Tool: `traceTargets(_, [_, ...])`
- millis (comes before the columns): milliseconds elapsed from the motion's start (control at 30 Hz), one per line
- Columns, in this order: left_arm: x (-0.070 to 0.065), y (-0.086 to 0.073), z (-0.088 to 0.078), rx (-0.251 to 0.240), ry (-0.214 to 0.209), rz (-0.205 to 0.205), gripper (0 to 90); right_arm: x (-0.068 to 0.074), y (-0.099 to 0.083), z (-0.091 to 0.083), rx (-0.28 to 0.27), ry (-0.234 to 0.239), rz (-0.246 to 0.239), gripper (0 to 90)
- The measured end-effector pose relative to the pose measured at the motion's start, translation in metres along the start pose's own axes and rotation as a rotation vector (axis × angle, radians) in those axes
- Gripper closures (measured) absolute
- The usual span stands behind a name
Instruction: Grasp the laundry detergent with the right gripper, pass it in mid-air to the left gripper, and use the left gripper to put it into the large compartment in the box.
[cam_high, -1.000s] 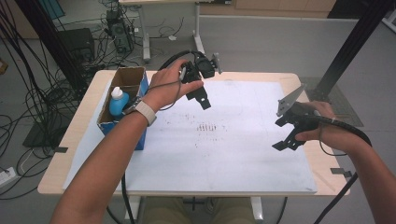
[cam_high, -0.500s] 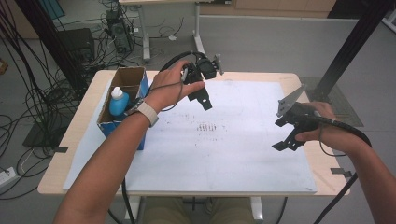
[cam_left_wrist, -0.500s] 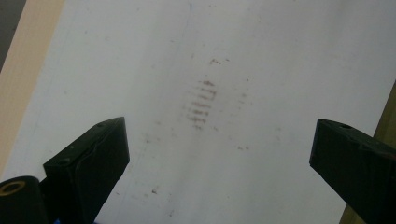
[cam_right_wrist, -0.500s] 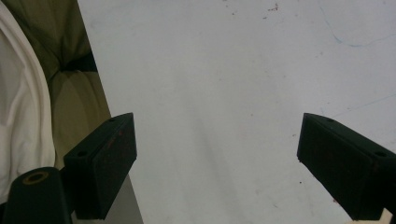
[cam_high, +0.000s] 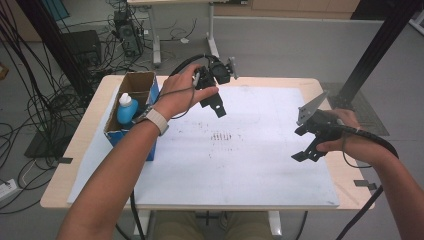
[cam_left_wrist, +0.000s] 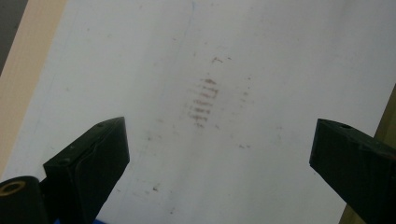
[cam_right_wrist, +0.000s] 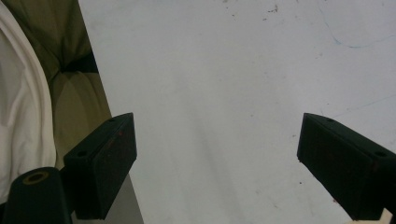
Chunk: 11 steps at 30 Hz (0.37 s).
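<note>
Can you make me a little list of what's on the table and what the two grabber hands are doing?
table cover: white sheet with dark smudges
box: cardboard box at the table's left edge, open top
in the box: blue bottle with white cap
left gripper: held above the sheet, open, nothing between its fingers
right gripper: over the sheet's right side, open, nothing between its fingers
</note>
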<state>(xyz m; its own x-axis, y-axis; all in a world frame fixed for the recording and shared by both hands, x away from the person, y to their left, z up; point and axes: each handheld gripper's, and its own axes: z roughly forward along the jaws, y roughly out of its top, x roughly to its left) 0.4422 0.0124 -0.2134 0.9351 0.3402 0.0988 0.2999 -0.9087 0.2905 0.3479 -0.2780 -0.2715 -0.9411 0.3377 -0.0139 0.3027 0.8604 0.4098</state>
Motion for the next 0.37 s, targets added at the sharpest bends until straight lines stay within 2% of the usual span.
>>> traceTargets(367, [0.0007, -0.0006, -0.0013, -0.002, 0.003, -0.007, 5.1, 0.0009, -0.0002, -0.0005, -0.007, -0.003, -0.007, 11.7])
